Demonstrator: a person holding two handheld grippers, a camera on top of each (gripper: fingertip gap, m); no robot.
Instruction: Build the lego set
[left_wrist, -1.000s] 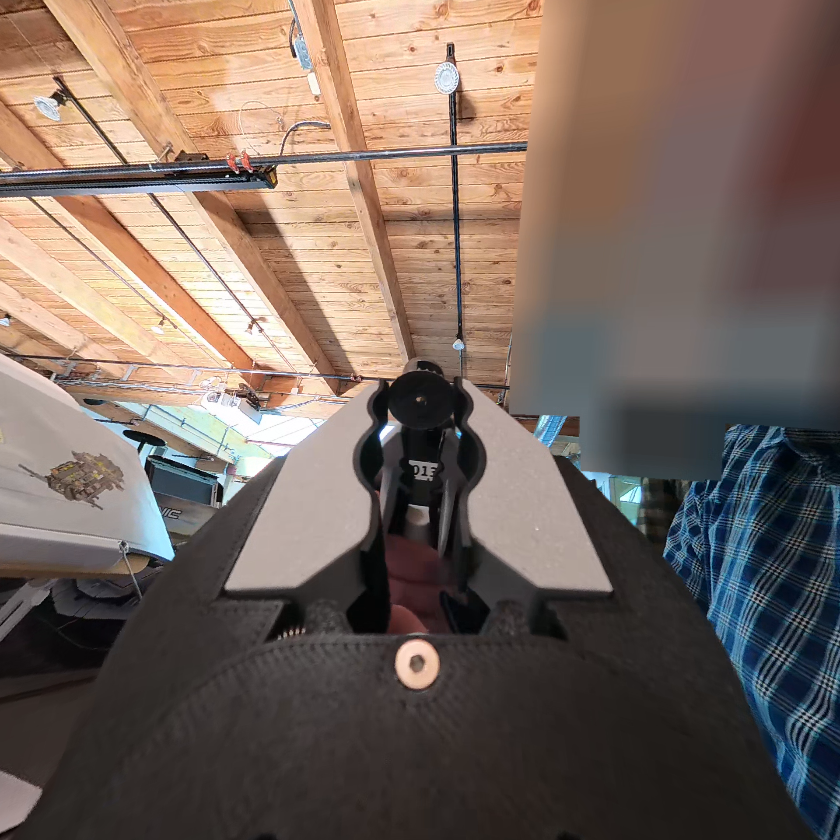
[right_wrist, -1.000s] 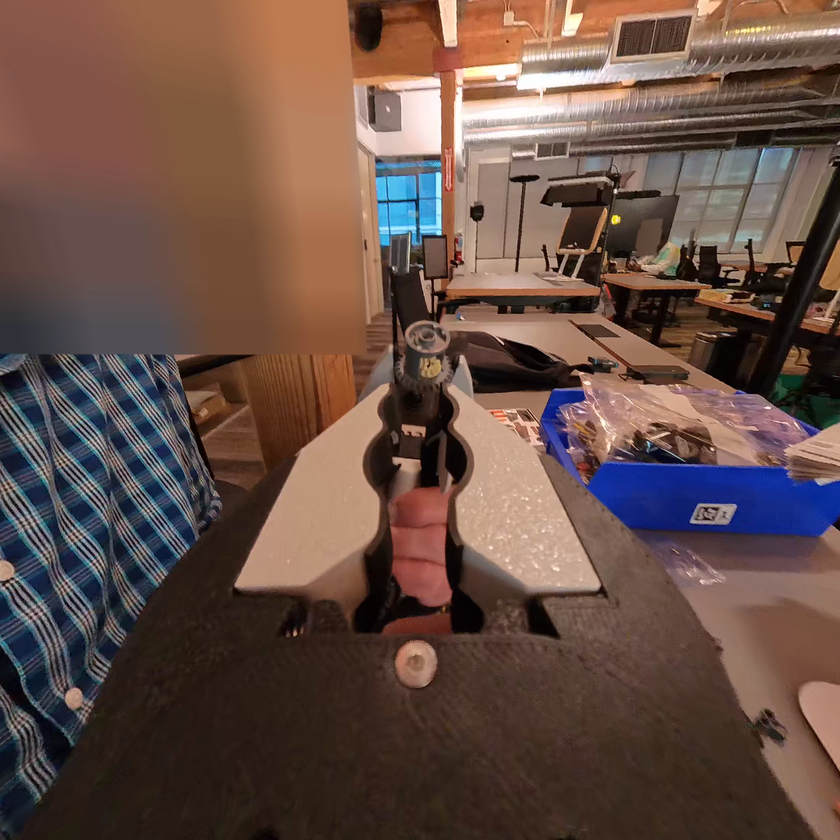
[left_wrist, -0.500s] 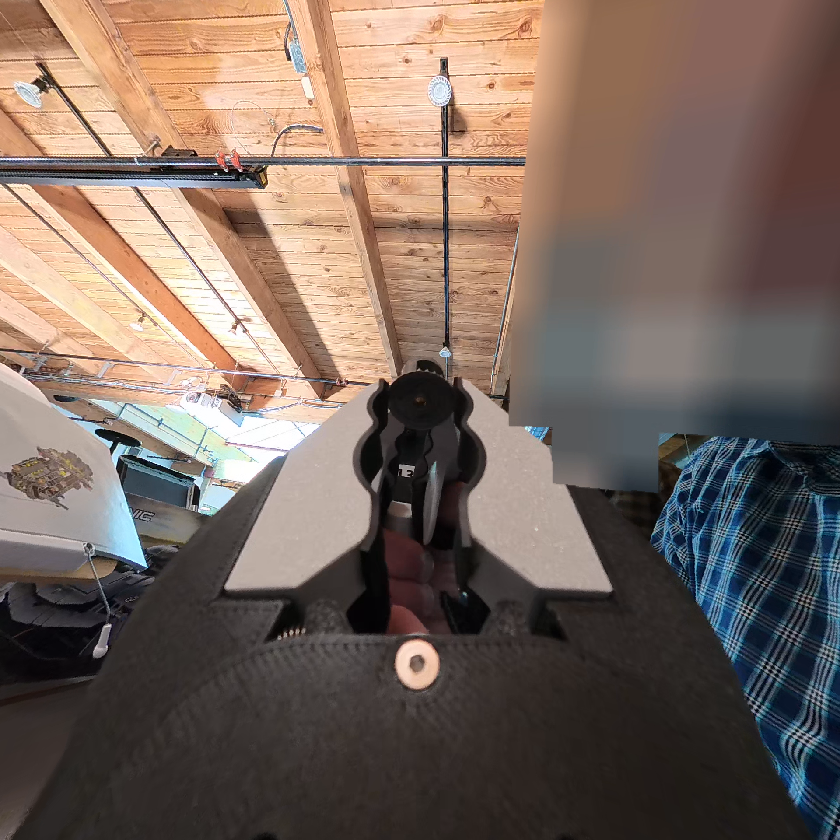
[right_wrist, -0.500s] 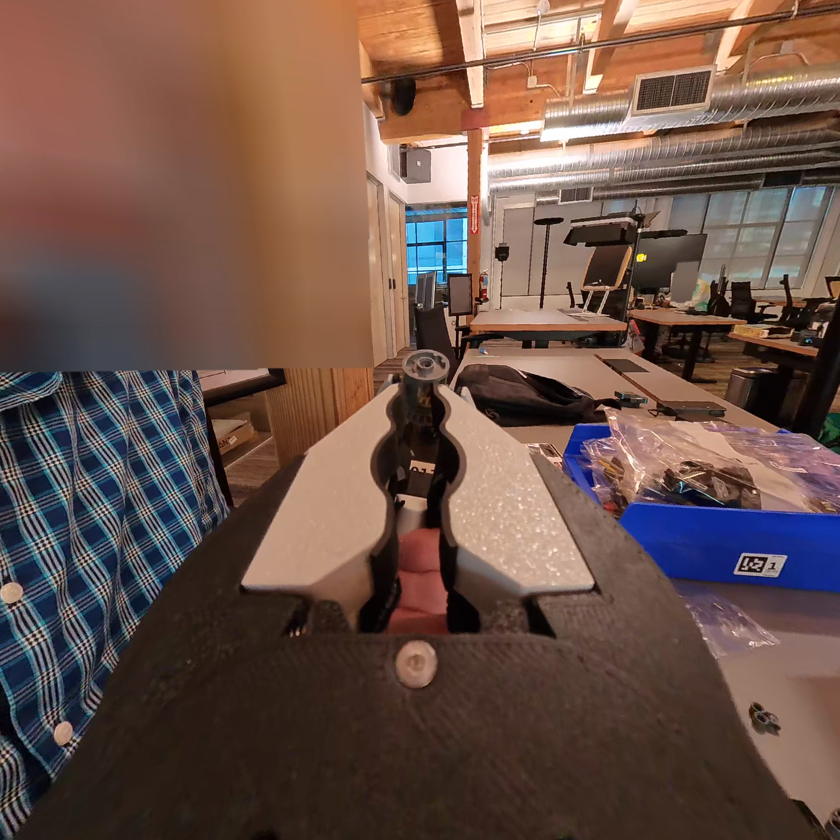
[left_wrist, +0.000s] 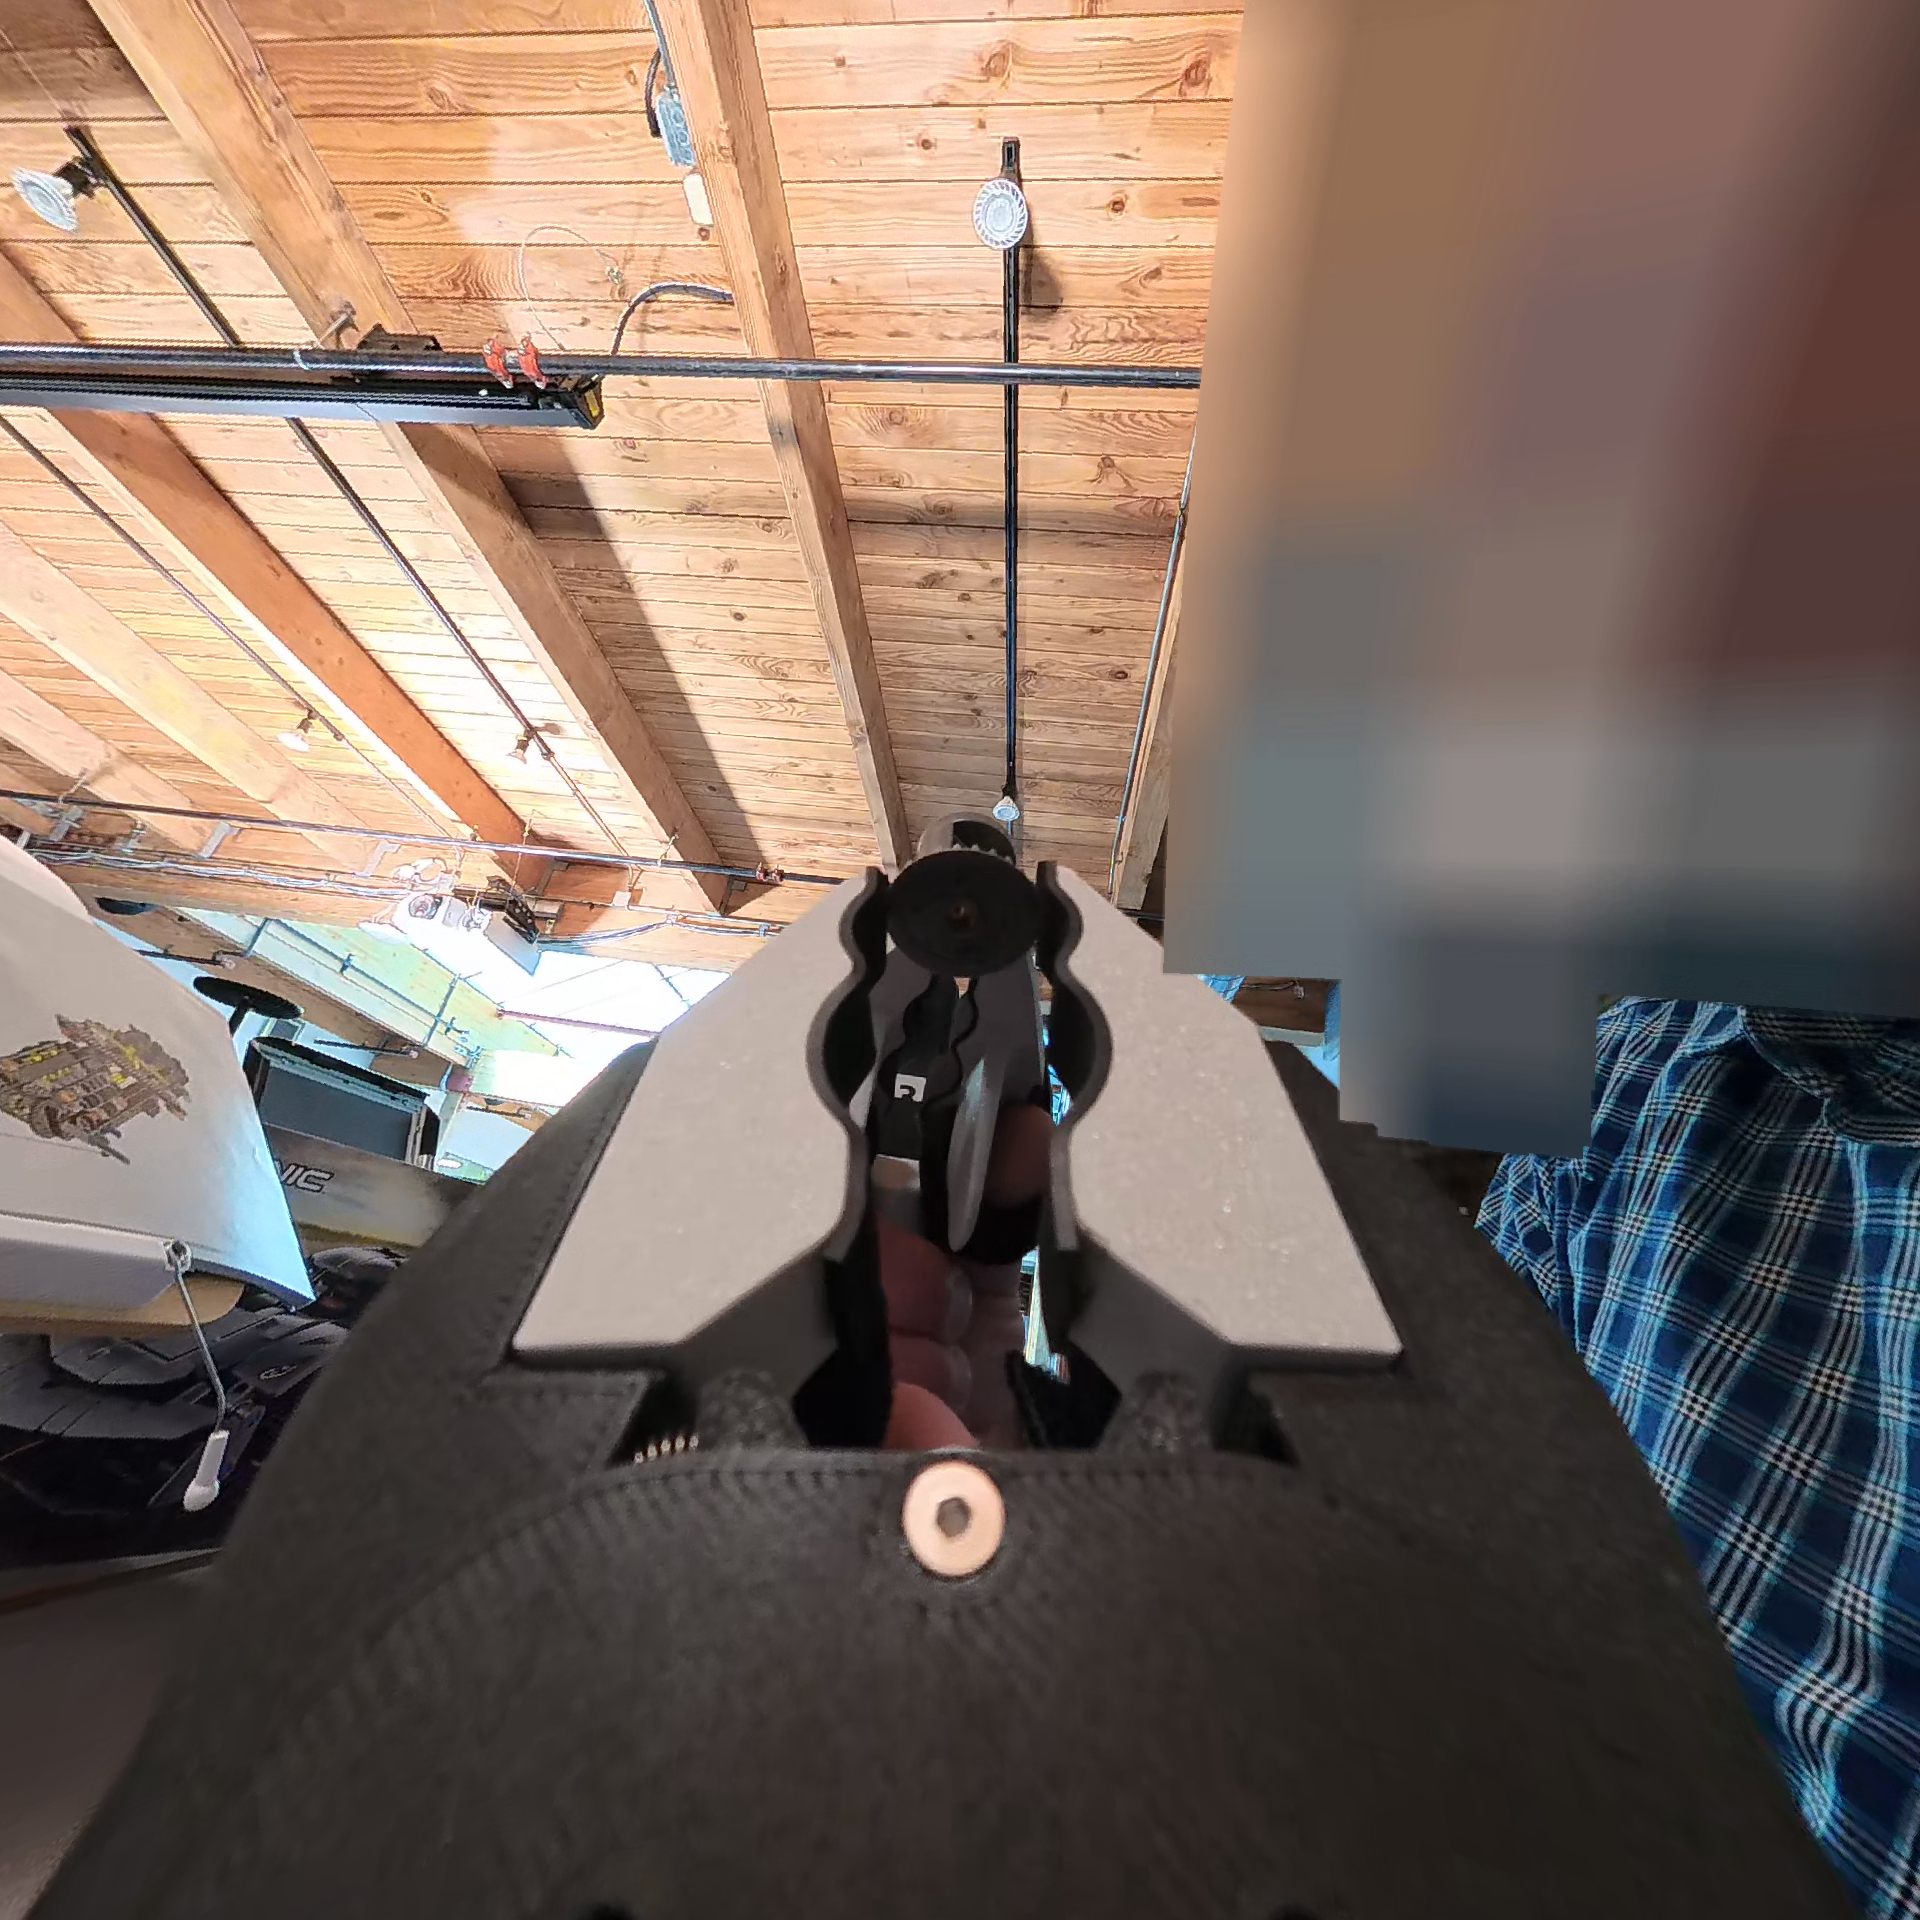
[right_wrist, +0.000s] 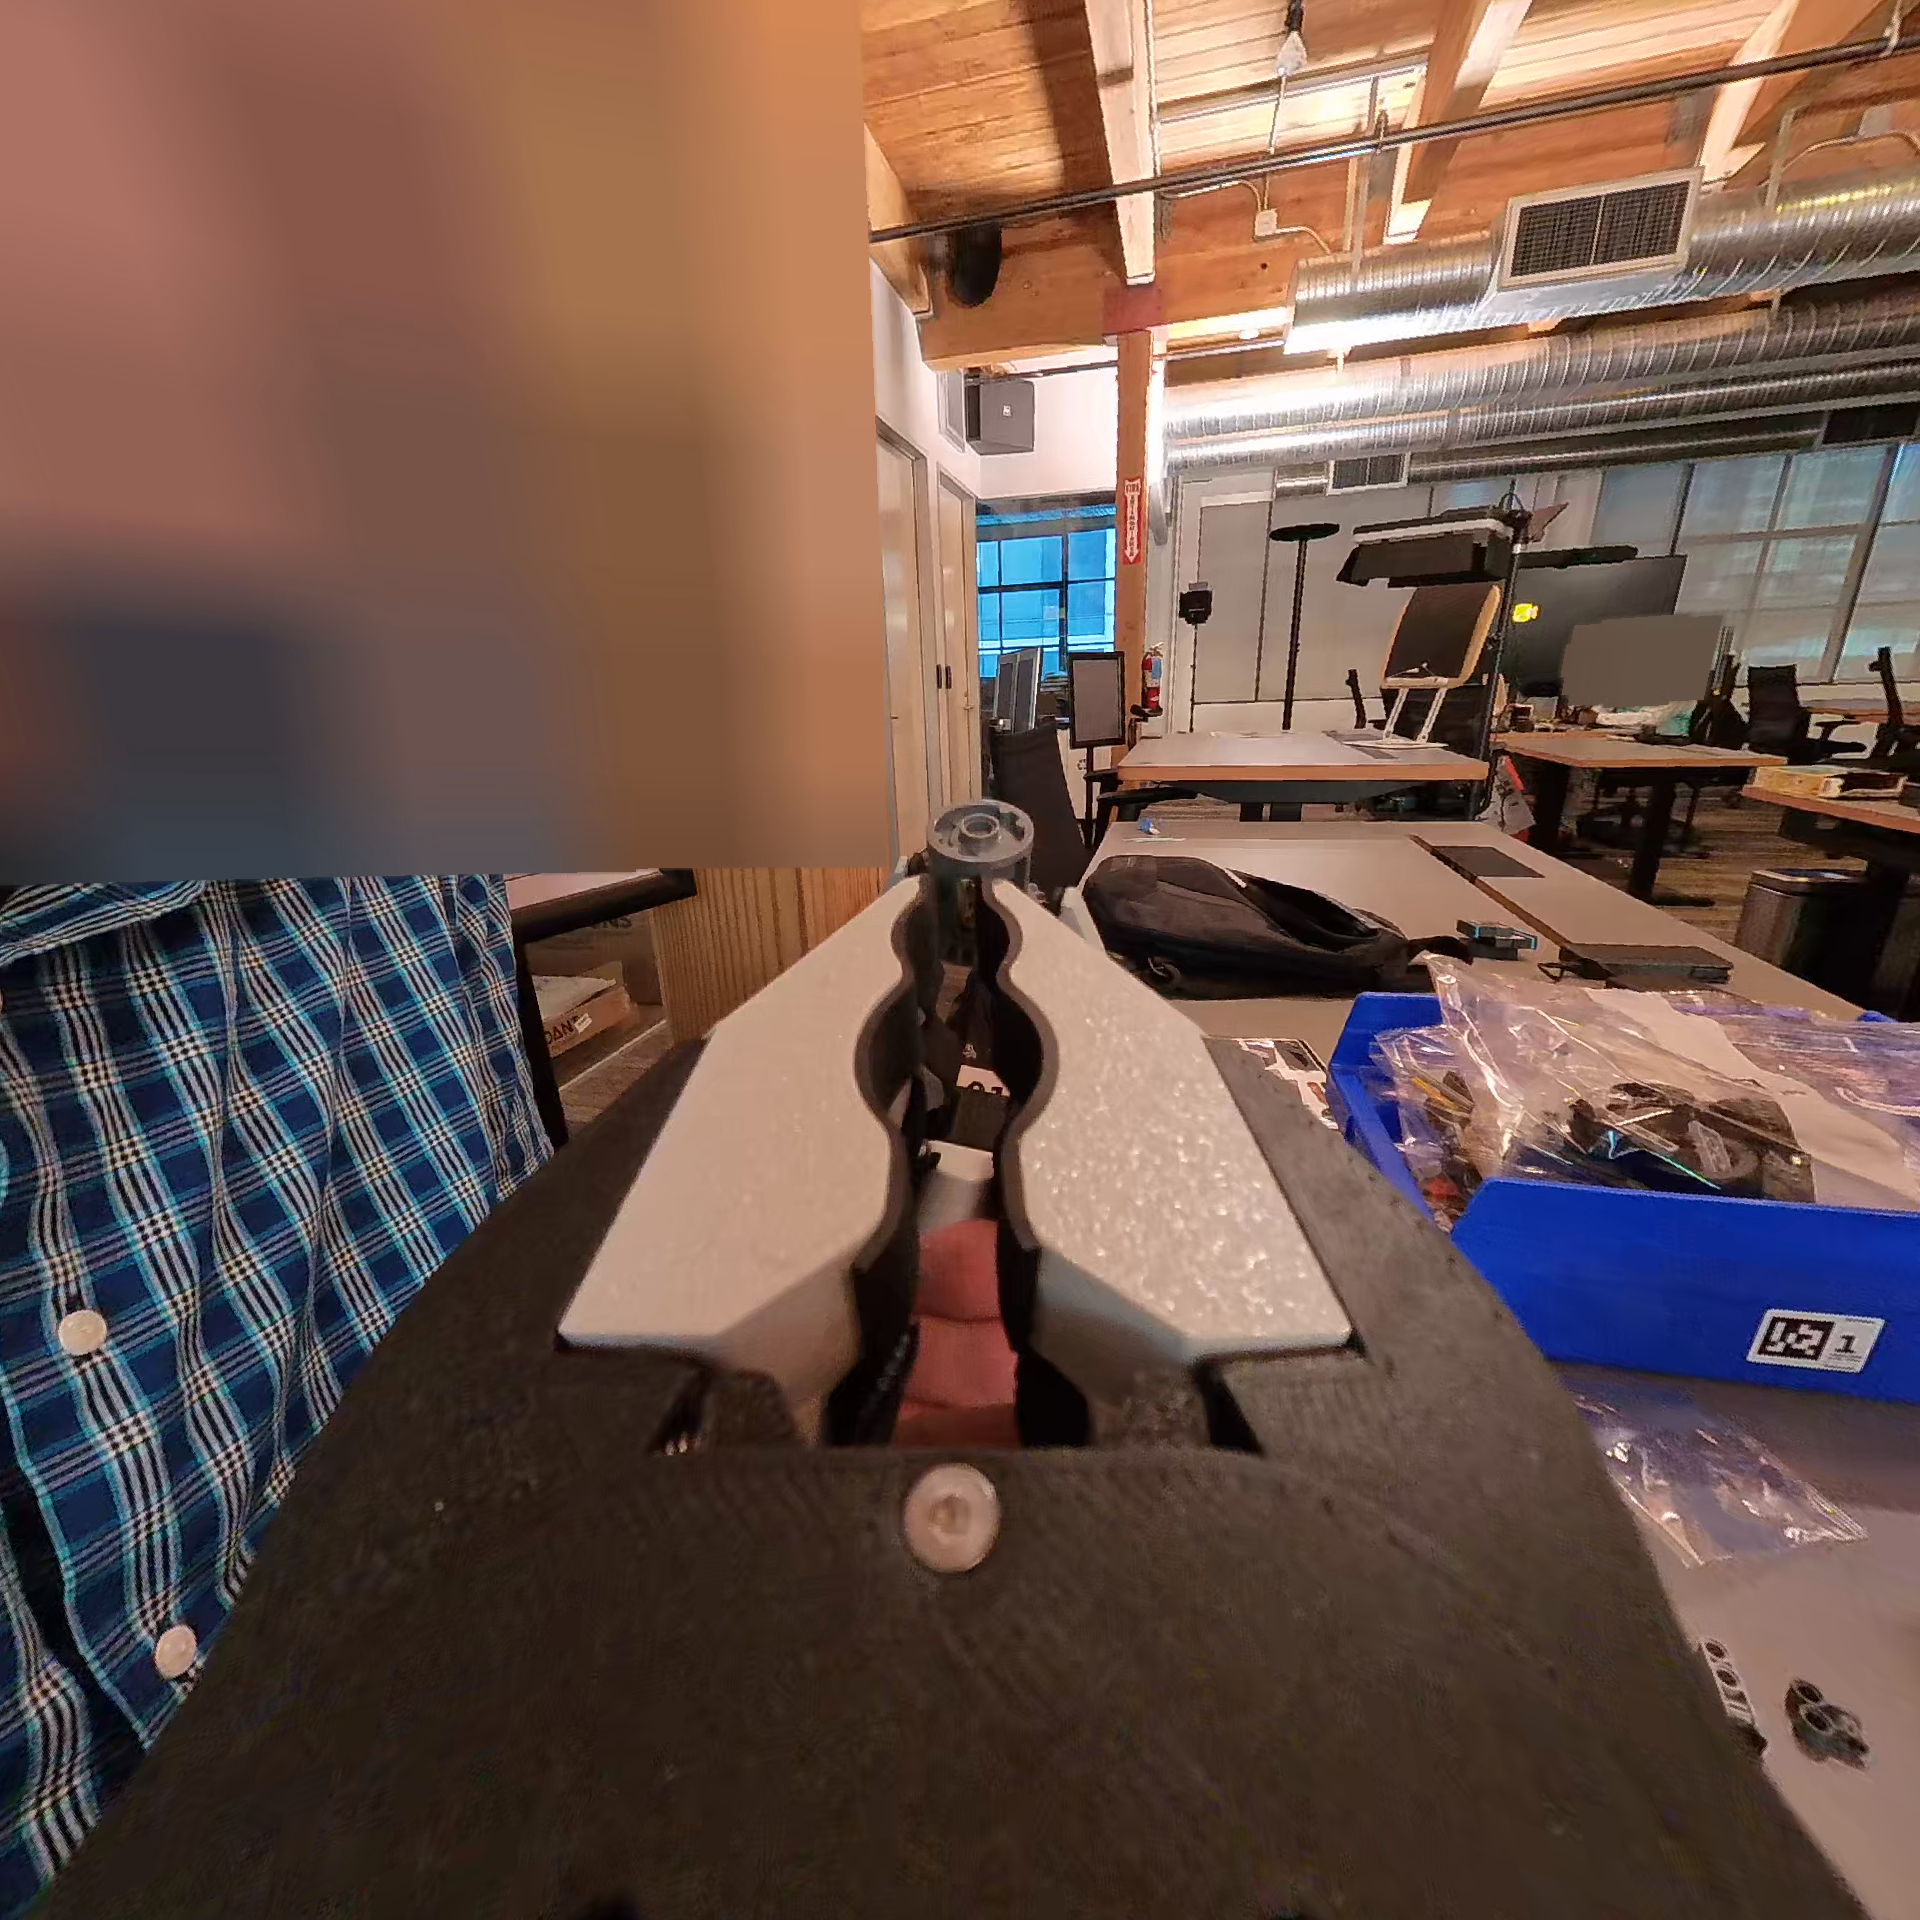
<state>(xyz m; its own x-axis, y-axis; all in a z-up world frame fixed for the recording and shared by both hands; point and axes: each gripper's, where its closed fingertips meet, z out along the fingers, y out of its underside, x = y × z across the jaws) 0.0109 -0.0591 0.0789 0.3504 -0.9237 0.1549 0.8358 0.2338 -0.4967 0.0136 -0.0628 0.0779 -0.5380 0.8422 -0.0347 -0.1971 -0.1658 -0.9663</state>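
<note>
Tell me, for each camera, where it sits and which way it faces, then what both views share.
Left wrist view: on the left gripper, tilted up at the wooden ceiling; its jaws pinch a black round piece.
Right wrist view: on the right gripper, facing level across the table with the blue bin; jaws pinch a grey wheel piece.
Shared: the plaid shirt, and a hand behind each gripper's jaws.

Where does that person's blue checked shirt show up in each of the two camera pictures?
Left wrist view: the blue checked shirt fills the lower right edge, right of the left gripper.
Right wrist view: the same shirt fills the lower left, left of the right gripper.
Shared landmark: the wooden plank ceiling with beams, overhead in both views.
</note>
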